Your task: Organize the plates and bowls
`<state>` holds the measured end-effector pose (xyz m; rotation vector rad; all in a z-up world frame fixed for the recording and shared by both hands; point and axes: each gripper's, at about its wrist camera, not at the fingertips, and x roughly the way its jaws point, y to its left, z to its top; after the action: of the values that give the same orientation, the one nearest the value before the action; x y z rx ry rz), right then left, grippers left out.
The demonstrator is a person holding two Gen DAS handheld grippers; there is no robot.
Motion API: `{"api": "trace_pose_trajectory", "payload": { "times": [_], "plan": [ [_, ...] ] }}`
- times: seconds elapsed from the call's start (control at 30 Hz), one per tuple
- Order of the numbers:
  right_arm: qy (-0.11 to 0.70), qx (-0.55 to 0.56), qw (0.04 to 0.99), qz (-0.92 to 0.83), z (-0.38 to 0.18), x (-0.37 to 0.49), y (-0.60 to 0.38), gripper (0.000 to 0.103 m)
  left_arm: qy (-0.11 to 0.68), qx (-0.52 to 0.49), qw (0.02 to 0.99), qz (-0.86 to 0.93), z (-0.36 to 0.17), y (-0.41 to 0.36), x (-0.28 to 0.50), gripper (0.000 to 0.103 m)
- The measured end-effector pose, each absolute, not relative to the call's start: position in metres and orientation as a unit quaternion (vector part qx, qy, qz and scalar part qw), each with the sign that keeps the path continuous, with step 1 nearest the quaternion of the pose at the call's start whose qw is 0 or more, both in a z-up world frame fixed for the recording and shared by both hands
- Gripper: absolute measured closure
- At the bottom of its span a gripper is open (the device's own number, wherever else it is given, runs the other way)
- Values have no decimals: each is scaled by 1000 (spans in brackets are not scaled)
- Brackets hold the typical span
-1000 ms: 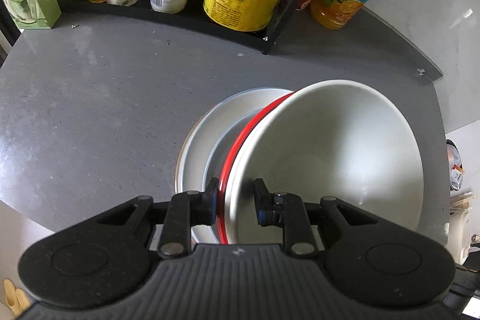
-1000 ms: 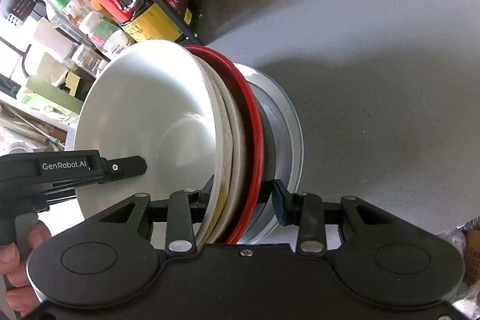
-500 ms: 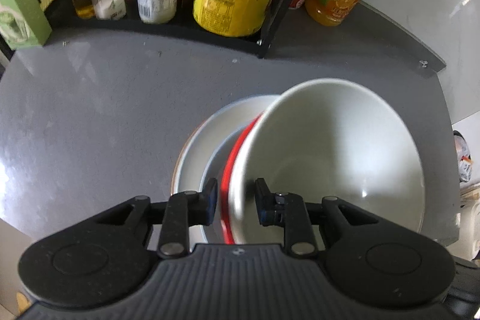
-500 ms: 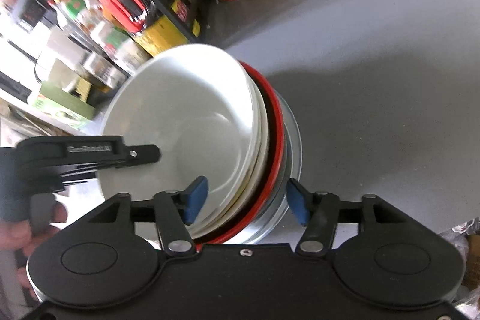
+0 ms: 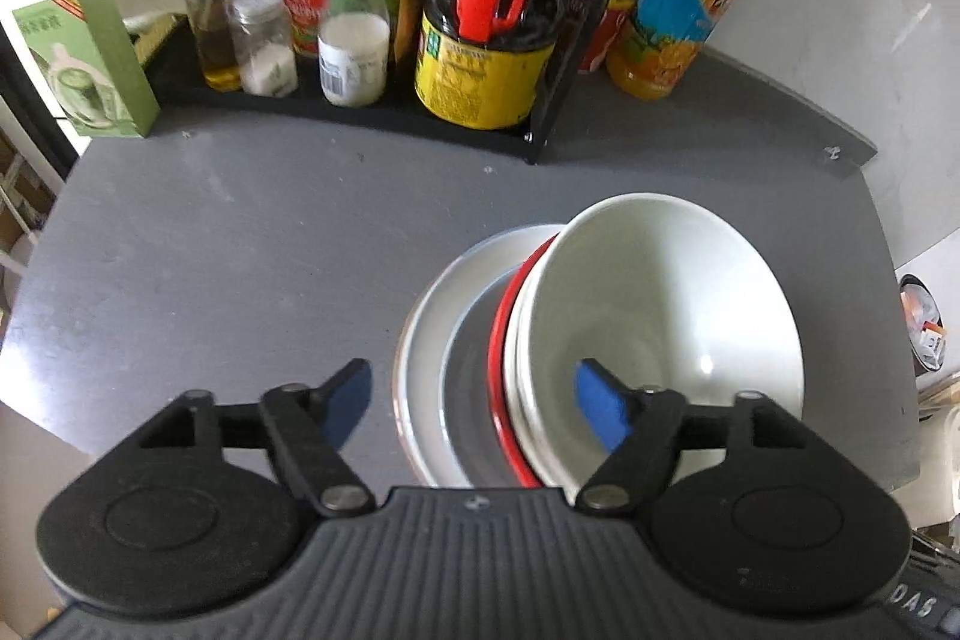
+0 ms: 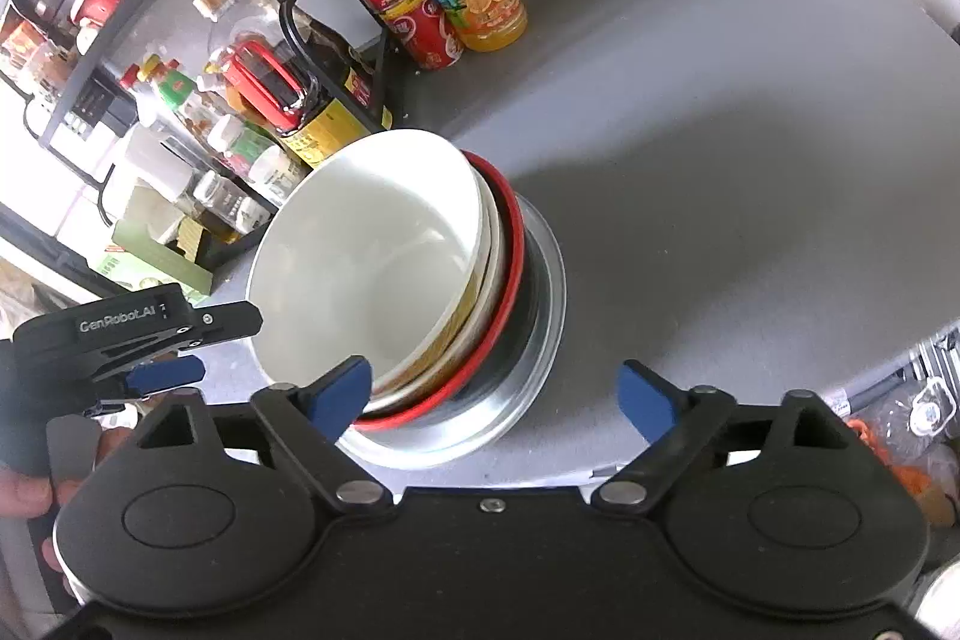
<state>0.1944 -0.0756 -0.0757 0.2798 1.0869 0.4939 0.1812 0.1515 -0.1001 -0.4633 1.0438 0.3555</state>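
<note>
A stack of dishes stands on the grey counter (image 5: 240, 244): a white bowl (image 5: 654, 316) on top, a red-rimmed bowl (image 5: 499, 334) under it, and a white plate (image 5: 426, 340) at the bottom. The same stack shows in the right wrist view, with the white bowl (image 6: 372, 256), red rim (image 6: 510, 274) and plate (image 6: 546, 316). My left gripper (image 5: 474, 406) is open, its jaws either side of the stack's near edge. My right gripper (image 6: 498, 394) is open, wide around the near side of the stack. Neither holds anything.
A black rack (image 5: 360, 112) with sauce bottles and jars lines the counter's back. An orange juice bottle (image 5: 684, 4) and red cans (image 6: 402, 4) stand beside it. A green box (image 5: 90, 58) sits at the back left. The counter's right edge (image 5: 888, 280) is close to the stack.
Both grippers have opened and let go of the bowls. The stack, tilted up before, now rests flat on the counter. Both grippers have drawn back a little.
</note>
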Motion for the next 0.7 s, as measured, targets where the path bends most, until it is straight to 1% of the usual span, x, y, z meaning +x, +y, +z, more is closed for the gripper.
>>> {"api": "trace_pose_trajectory", "payload": {
  "times": [0.13,0.2,0.37,0.4,0.57,0.67,0.7],
  "plan": [
    [498,113,830,223,-65,179,-77,8,476,-212,837,170,-89,150,163,23],
    [492,103,834,226,-61,174,-79,7,474,-212,838,165,-86,149,157,20],
    [479,73,849,210,-55,164,-82,3,469,-207,847,142,-85,140,147,17],
    [476,70,851,209,-54,162,-83,1,469,-202,849,135,-86,136,147,17],
    [466,66,856,211,-52,157,-77,0,472,-206,850,110,-86,129,141,17],
    [459,78,862,201,-54,149,-75,0,474,-193,854,99,-80,127,136,11],
    [461,81,862,194,-55,146,-74,0,471,-189,857,90,-77,128,133,11]
  ]
}}
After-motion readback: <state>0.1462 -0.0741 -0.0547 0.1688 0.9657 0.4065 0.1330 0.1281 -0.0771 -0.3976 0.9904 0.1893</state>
